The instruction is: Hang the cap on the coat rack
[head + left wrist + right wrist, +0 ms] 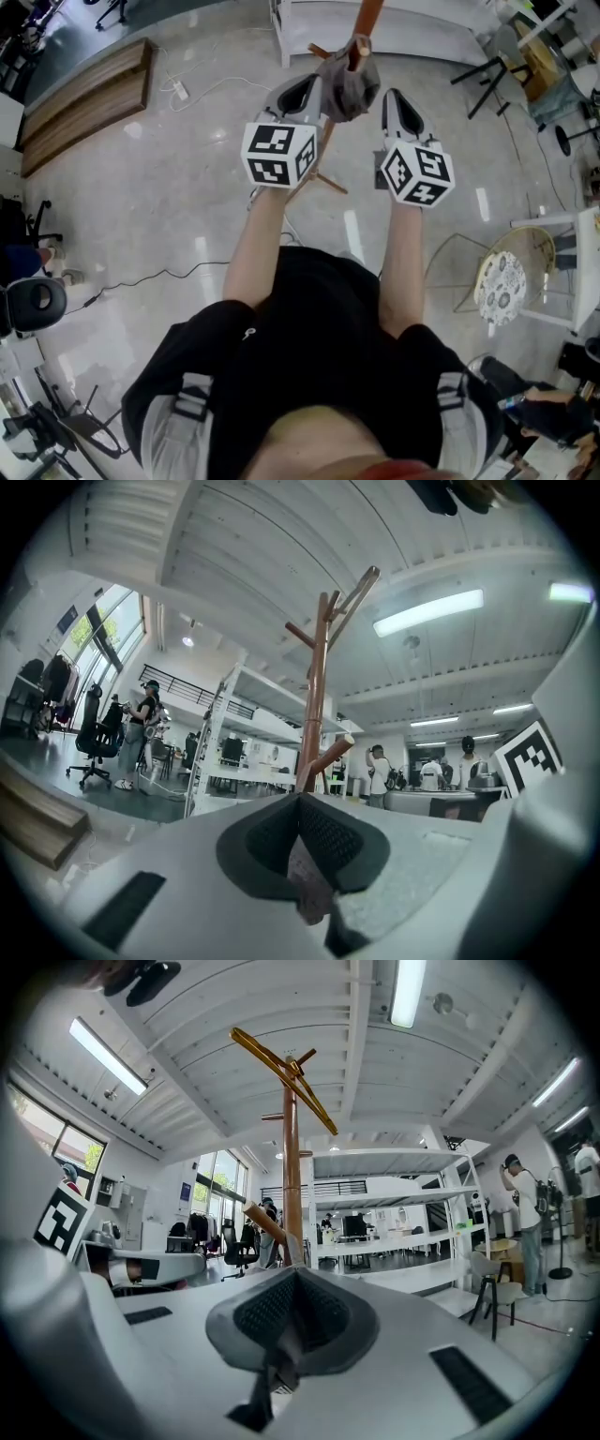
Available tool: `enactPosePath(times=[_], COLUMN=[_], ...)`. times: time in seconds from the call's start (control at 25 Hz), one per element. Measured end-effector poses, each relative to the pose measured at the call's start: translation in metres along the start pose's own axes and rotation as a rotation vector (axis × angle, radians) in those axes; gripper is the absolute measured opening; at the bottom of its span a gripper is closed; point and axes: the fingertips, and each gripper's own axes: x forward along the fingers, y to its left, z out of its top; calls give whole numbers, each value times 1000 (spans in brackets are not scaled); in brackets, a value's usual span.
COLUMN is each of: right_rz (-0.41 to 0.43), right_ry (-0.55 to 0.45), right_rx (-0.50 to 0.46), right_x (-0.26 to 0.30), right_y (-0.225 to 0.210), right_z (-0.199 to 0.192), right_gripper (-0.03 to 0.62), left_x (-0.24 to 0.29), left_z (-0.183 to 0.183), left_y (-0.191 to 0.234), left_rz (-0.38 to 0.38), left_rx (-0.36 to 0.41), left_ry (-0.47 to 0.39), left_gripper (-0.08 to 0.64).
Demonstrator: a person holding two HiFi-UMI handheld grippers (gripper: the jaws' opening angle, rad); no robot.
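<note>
A grey cap (347, 84) hangs against the brown pole of the wooden coat rack (367, 17), seen from above in the head view. My left gripper (305, 92) is just left of the cap and my right gripper (394, 101) just right of it. Both are raised and shut, with nothing between the jaws. In the left gripper view the shut left gripper (302, 803) points up at the coat rack (317, 696) and its pegs. The right gripper view shows the shut right gripper (295, 1279) below the coat rack (292, 1166). Neither gripper view shows the cap.
White shelving (375, 28) stands behind the rack. A wire chair with a patterned seat (503, 281) is at the right and a long wooden bench (89, 103) at the far left. Cables (141, 277) cross the glossy floor. People (145, 728) stand in the background.
</note>
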Motion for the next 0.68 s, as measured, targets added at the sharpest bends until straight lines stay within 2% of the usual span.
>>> enactPosePath(times=[0.36, 0.68], right_rz=[-10, -40], right_ry=[13, 32], right_rx=[-21, -32], right_x=[7, 8], right_y=[2, -7], right_z=[-6, -12], right_gripper=[-6, -6], left_x=[8, 21], left_z=[-10, -22], left_y=[15, 12], left_rz=[-11, -49], left_rx=[-18, -38], left_ry=[22, 39], left_gripper=[-2, -2])
